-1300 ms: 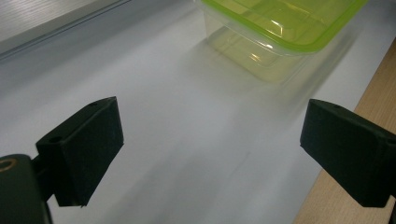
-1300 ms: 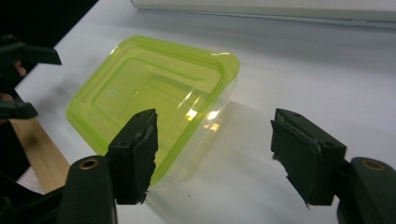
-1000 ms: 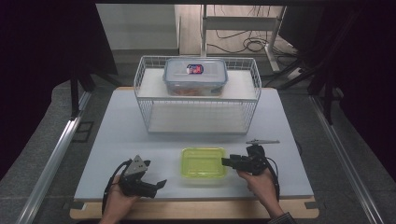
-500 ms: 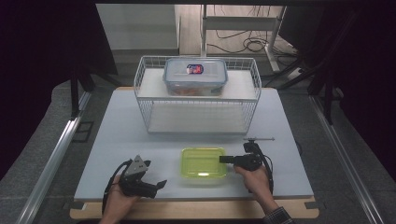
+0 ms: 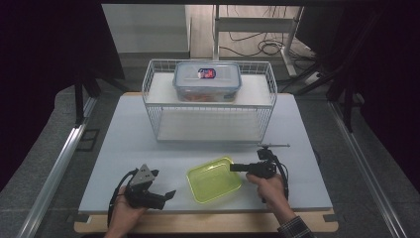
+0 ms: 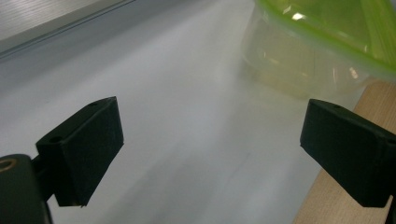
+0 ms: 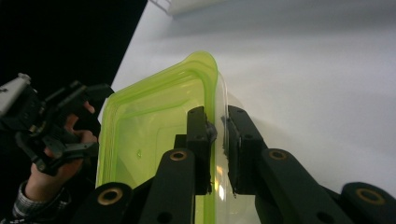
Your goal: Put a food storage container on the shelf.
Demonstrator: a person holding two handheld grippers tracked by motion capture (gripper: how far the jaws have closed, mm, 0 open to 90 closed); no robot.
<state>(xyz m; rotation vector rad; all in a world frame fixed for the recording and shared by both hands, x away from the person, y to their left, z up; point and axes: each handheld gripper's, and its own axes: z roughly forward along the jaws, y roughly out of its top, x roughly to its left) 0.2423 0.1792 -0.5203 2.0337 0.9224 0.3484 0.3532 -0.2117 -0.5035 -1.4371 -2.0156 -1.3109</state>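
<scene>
**Right tongs clamped on the green tub's rim**

A label is showing on the lid of the clear plastic lidded box (image 5: 207,81), a small red, white and dark patch, but it is too small to read. That box is sitting on the top shelf of the white wire rack (image 5: 210,102) at the far middle of the white table (image 5: 124,144), and something orange-red is showing through its wall; I cannot tell what.

Down near the table's front edge, the translucent lime-green plastic tub (image 5: 214,179) is lying open, turned at an angle to the table's edges, and nothing is showing inside it. In the left gripper view its pale wall and green rim (image 6: 322,42) are sitting at the upper right, close to the wooden front edge.

The right gripper (image 5: 238,167) is reaching in from the right, level with the table, held in the right hand (image 5: 270,187). In the right gripper view (image 7: 218,128) its two black jaws are pinching the tub's rim (image 7: 159,121), one inside the wall and one outside.

The left gripper (image 5: 168,195) is resting low near the front left of the table in the left hand (image 5: 124,214), pointing toward the tub. Its jaws are standing wide apart (image 6: 210,140), gripping nothing, with bare table between them.
</scene>
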